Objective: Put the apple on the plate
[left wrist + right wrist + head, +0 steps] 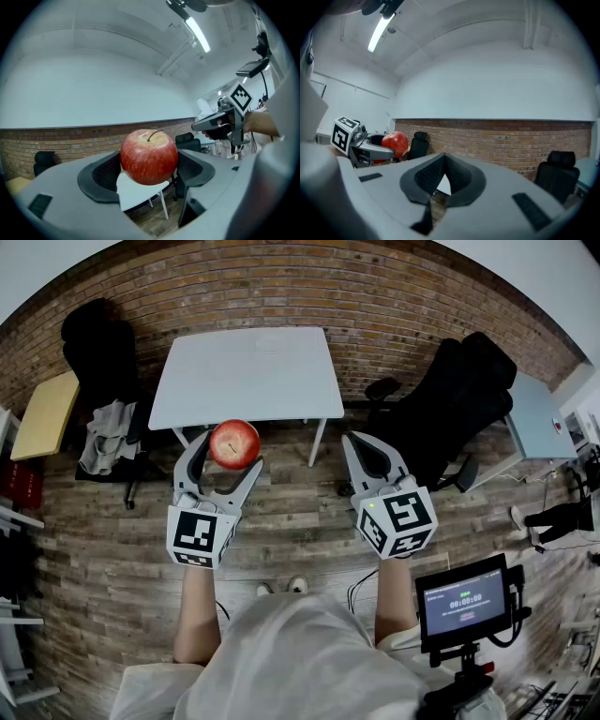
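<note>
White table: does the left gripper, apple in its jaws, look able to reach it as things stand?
Probably yes. Only wood floor shows between the left gripper holding the apple and the white table; the chairs stand off to the sides.

White table (pixel 246 371) (black chair (pixel 466 390) beside).

The apple (pixel 234 443) sits between the left gripper's (pixel 231 451) jaws, in front of the table (pixel 246 371); an office chair (pixel 464 395) stands right of the table.

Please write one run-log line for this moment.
left gripper: shut on apple | right gripper: shut, empty | apple: held in air, not on table
</note>
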Tool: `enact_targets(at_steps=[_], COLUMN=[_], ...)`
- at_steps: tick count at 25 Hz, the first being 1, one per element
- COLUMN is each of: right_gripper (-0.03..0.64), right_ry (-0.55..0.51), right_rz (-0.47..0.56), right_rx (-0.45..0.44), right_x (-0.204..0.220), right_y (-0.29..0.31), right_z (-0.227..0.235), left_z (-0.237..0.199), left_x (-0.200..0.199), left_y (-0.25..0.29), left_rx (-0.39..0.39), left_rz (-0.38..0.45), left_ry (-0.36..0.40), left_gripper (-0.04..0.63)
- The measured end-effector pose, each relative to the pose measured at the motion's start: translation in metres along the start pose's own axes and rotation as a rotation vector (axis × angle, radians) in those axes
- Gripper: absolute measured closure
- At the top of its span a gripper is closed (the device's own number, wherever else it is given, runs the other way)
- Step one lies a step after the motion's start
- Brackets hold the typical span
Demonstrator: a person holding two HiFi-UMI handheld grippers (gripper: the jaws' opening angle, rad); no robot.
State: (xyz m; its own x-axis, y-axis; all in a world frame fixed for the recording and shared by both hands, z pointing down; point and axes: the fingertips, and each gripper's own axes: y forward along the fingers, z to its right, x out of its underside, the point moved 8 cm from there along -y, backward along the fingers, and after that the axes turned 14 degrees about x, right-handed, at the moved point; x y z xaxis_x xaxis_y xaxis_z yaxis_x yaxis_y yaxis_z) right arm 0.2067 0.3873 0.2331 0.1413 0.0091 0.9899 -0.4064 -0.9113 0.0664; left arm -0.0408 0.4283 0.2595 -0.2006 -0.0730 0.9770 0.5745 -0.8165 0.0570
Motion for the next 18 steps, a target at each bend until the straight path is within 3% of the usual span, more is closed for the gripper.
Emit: enact_targets(at_steps=[10,18], right_gripper=[0.614,0.615], right_ry=[0.032,0.075], right_rz=[0.027,0.028], right_rx=[-0.011,-0.119], right_x=[0.007,0.016], right_y=[-0.006,-0.012], right_z=[0.004,0.008], left_z=[0.011,0.029], left_x=[0.009,0.016], left_y=[-0.001,0.001], left_rx=[0.006,0.003], left_rz=[-0.017,-0.025], left_ry=[0.004,-0.003], left_gripper=[0.215,0.215])
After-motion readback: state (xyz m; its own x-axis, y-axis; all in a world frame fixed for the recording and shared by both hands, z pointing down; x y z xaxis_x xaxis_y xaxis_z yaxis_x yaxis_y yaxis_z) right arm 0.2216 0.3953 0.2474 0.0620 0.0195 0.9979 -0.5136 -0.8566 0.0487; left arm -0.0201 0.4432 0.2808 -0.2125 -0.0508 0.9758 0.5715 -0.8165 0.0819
